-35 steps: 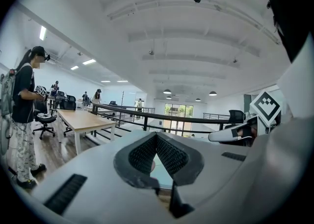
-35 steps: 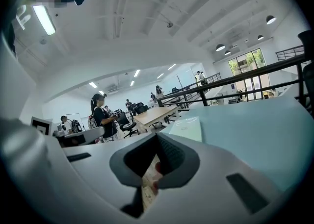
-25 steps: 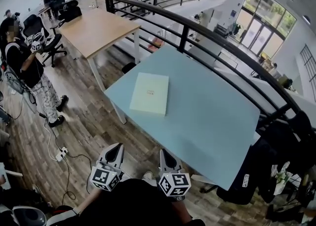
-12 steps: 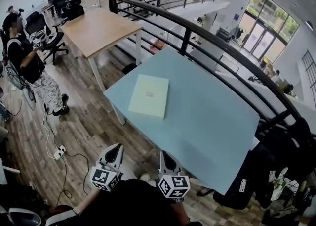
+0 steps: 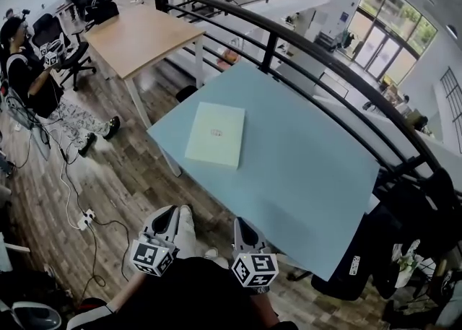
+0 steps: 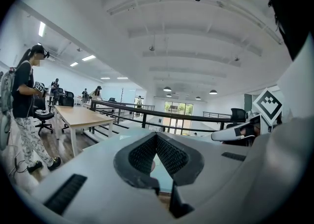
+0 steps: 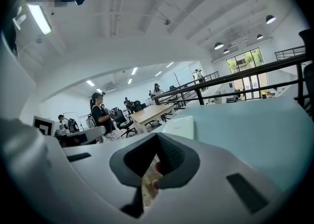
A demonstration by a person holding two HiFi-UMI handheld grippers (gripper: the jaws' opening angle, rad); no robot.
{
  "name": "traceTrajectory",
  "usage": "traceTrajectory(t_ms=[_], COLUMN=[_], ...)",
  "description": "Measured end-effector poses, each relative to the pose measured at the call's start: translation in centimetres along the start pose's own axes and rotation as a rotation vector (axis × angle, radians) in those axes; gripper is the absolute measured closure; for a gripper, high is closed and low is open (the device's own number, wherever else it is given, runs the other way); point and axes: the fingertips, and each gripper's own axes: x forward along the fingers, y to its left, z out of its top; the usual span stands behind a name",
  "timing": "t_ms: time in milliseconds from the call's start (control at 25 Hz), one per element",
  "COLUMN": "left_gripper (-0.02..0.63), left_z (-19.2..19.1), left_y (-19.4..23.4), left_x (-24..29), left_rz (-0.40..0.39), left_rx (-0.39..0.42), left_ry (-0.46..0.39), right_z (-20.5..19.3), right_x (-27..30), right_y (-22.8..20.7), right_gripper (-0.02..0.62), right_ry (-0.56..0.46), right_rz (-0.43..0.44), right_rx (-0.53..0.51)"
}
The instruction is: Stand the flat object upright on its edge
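Note:
A flat, pale cream box (image 5: 215, 133) lies flat on the light blue table (image 5: 303, 170), near its left corner. Both grippers hang low by my body, short of the table's near edge and well apart from the box. My left gripper (image 5: 170, 211) is shut with nothing between its jaws, and so is my right gripper (image 5: 238, 222). In the right gripper view the box (image 7: 179, 126) shows ahead over the closed jaws, on the blue table (image 7: 255, 125). In the left gripper view the jaws meet at a point (image 6: 156, 137), with the right gripper (image 6: 240, 131) beside them.
A black railing (image 5: 325, 61) runs along the table's far side. A wooden table (image 5: 141, 40) stands at the back left, with office chairs (image 5: 54, 36) and a person (image 5: 29, 76) near it. Cables and a power strip (image 5: 86, 220) lie on the wood floor. Dark bags (image 5: 404, 220) sit at the right.
Both grippers stay where they were, shut. The box has not moved on the table. The person at the left has stepped, and my leg now shows below the left gripper.

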Motion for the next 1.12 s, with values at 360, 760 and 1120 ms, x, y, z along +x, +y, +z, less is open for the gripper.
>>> traceTrajectory(t_ms=[360, 760, 1120], left_gripper=[0.603, 0.603, 0.603], left_z=[0.1, 0.2, 0.1], left_y=[1.2, 3.1, 6.1], left_x=[2.9, 6.3, 9.2], left_rz=[-0.022, -0.032, -0.02], left_rx=[-0.005, -0.015, -0.017], left_ry=[0.005, 0.009, 0.028], right_z=[1.4, 2.2, 2.7], right_x=[1.8, 4.8, 8.5], right_y=[-1.5, -2.9, -3.5], right_gripper=[0.588, 0.588, 0.588], right_ry=[-0.008, -0.001, 0.024], right_rz=[-0.033, -0.054, -0.057], right_rx=[-0.005, -0.002, -0.003])
